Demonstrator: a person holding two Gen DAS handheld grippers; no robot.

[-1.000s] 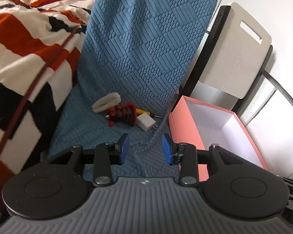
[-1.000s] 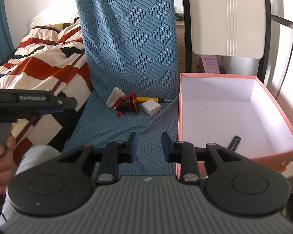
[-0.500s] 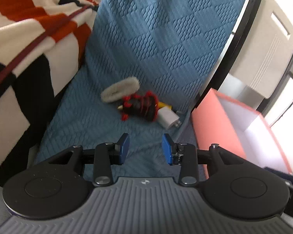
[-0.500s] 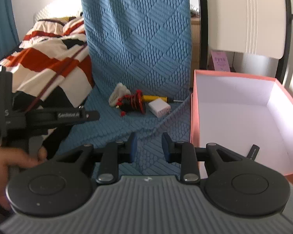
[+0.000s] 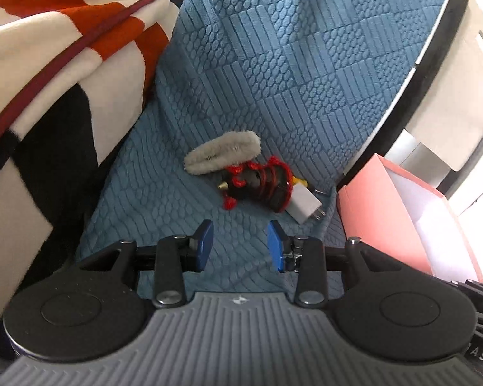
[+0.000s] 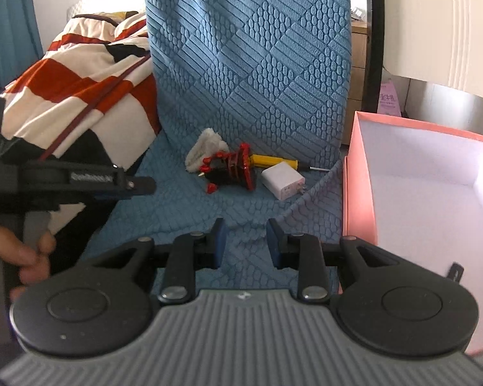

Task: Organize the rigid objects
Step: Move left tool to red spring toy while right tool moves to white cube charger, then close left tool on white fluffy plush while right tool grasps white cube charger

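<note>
On a blue quilted seat cover [image 5: 241,103] [image 6: 241,64] lies a small heap: a fluffy white piece [image 5: 222,156] [image 6: 206,149], a black and red toy [image 5: 257,186] [image 6: 232,170], a yellow-handled screwdriver [image 6: 275,160] and a white charger plug [image 5: 304,207] [image 6: 283,181]. My left gripper [image 5: 240,244] hovers just short of the heap, open, with nothing between its blue pads. My right gripper [image 6: 245,243] is open too, empty, a little farther back. An open pink box [image 5: 386,212] [image 6: 359,193] stands to the right, with a small dark strip [image 6: 455,270] inside.
A red, white and black striped blanket [image 5: 48,64] [image 6: 80,90] lies on the bed at the left. A white chair back with a black frame [image 6: 434,25] rises behind the box. A person's hand [image 6: 22,254] holds the left gripper's handle at the left edge.
Both grippers have come forward and down toward the heap, which now looks larger and nearer. Neither jaw gap has changed.
</note>
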